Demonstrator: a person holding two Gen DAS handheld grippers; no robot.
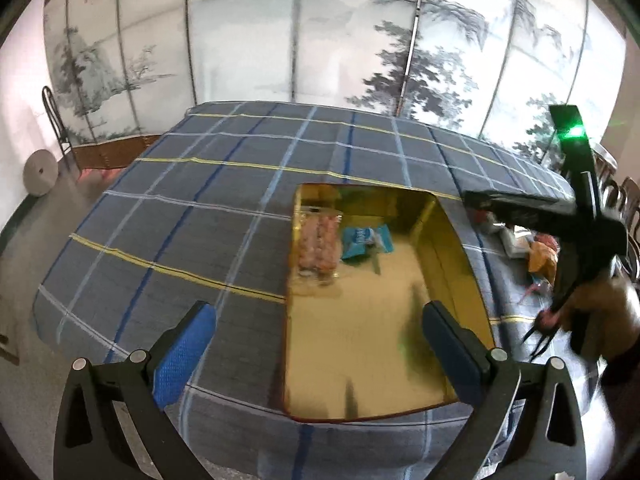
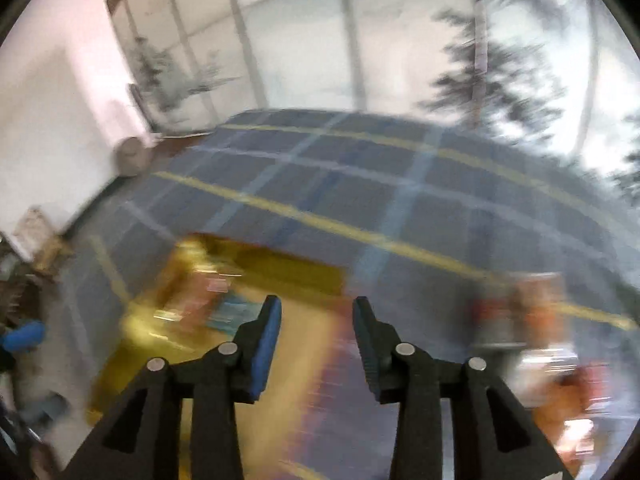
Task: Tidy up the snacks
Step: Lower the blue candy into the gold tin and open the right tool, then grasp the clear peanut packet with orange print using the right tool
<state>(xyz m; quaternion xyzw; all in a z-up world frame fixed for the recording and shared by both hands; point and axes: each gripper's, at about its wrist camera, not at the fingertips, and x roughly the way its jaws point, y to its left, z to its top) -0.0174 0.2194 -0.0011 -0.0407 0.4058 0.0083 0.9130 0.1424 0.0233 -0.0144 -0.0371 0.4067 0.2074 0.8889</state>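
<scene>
A gold tin box (image 1: 360, 340) lies open on the plaid tablecloth (image 1: 200, 208). Inside at its far end are a clear pack of pinkish snacks (image 1: 318, 244) and a blue-and-white packet (image 1: 366, 240). My left gripper (image 1: 318, 340) is open and empty, above the near part of the box. The right gripper's body (image 1: 576, 216) shows at the right in the left wrist view, above a pile of loose snack packets (image 1: 528, 246). In the blurred right wrist view my right gripper (image 2: 316, 320) is open and empty above the gold box's (image 2: 168, 320) right edge, with blurred snack packets (image 2: 536, 320) to its right.
A painted folding screen (image 1: 320, 32) stands behind the table. A metal chair (image 1: 56, 124) and a round grey disc (image 1: 40, 172) are by the wall at the left. Chairs (image 1: 624, 200) stand at the table's right side.
</scene>
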